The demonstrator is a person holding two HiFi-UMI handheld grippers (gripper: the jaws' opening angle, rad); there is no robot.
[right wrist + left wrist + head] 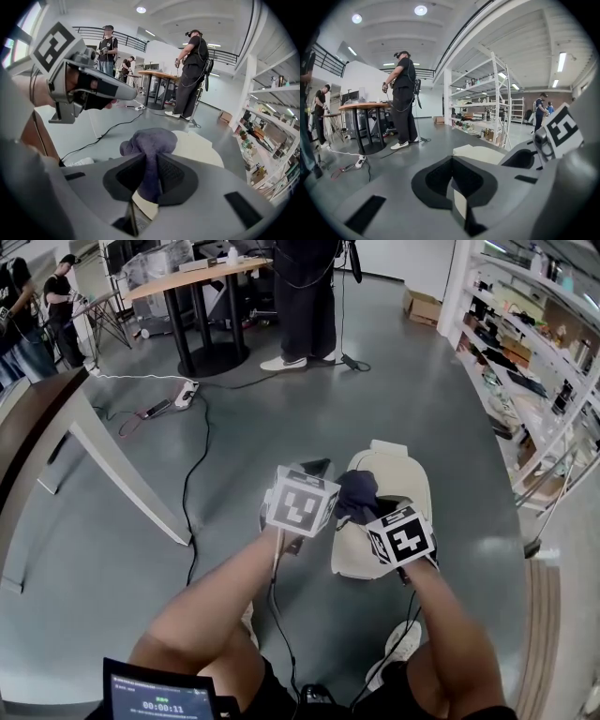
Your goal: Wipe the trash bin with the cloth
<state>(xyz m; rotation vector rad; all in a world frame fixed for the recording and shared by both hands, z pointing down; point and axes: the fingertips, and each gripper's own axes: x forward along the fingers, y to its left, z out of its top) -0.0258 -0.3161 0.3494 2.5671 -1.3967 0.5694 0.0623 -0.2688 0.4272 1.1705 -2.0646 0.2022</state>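
A cream trash bin stands on the grey floor just in front of me, its lid facing up. My right gripper is shut on a dark grey-blue cloth. The cloth bunches out past the jaws, just above the bin's top. In the head view the cloth sits at the bin's left side, between the two marker cubes. My left gripper hovers just left of the bin, jaws together with nothing between them. The left gripper shows beside the cloth in the right gripper view.
A black cable and a power strip lie on the floor to the left. A white table leg slants at left. A person stands by a round-based table behind. Shelving lines the right side.
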